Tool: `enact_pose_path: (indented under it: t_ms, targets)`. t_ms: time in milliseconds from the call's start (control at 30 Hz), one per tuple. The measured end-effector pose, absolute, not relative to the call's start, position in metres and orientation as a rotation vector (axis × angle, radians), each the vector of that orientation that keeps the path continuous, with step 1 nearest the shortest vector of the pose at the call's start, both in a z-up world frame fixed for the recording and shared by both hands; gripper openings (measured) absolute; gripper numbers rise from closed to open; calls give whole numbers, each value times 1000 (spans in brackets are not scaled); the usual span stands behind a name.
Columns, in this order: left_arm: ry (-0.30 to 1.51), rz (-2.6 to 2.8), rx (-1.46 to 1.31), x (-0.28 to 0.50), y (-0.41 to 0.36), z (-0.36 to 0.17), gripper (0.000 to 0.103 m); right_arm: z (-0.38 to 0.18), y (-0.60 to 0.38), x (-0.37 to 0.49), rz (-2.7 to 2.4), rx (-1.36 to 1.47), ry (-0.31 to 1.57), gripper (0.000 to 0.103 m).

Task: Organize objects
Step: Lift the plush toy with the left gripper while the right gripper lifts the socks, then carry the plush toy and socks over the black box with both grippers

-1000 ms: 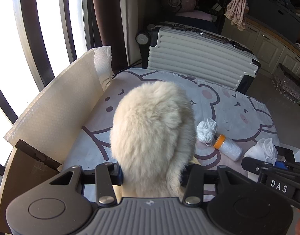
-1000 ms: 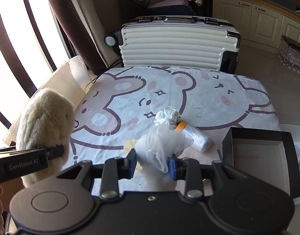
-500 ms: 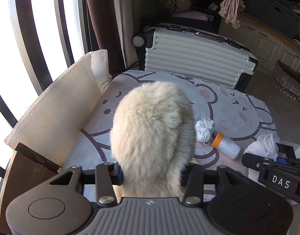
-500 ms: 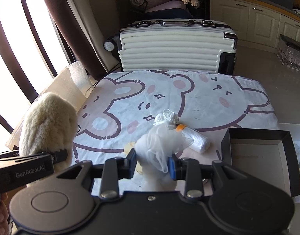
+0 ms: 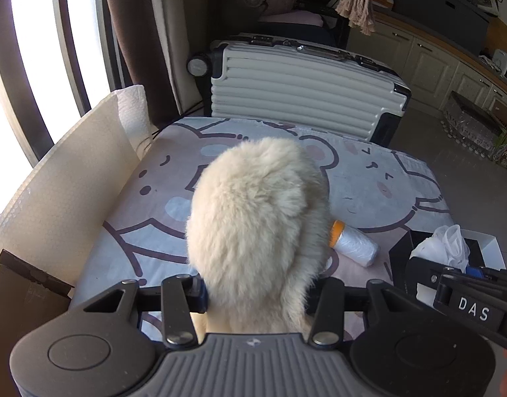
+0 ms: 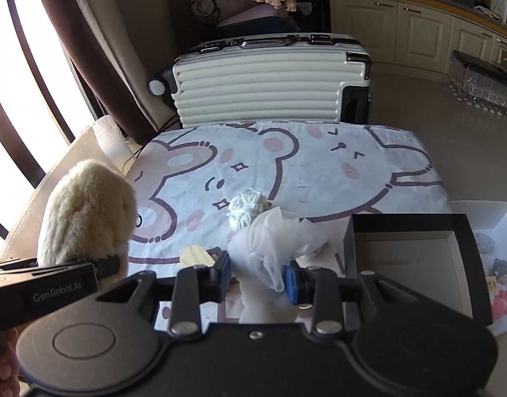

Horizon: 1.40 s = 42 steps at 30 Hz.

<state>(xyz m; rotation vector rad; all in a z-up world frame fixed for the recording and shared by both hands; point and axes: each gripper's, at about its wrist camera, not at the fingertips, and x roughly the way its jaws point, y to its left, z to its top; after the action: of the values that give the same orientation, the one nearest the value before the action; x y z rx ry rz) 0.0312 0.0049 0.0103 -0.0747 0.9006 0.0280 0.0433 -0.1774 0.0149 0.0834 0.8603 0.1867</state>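
— Left gripper (image 5: 256, 292) first: what does it have?
— Its fingers are closed in on a cream furry plush (image 5: 258, 225), which stands up between them and fills the middle of the left wrist view. From the right wrist view the same plush (image 6: 88, 211) sits at nine o'clock, over the near left edge of the bear-print cloth (image 6: 319, 165).
— And the right gripper (image 6: 257, 276)?
— Clamped on a bunch of white mesh (image 6: 273, 241), pinched between the blue pads (image 6: 223, 269) and held just above the cloth.
— What lies around them?
— Just beyond the mesh, at twelve o'clock, a ball of white string (image 6: 247, 203). A white roll with an orange cap (image 5: 352, 243) lies at three o'clock of the plush. An open black box (image 6: 415, 254) sits at three o'clock, at the cloth's right edge. A white ribbed suitcase (image 6: 270, 79) stands behind the cloth.
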Motion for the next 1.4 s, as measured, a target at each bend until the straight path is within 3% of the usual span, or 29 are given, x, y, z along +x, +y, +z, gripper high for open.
enact_pose_path:
  t_ms: [1400]
  targets:
    - [866, -235, -29, 15, -140, 27, 46, 20, -335, 0, -127, 212, 805, 34]
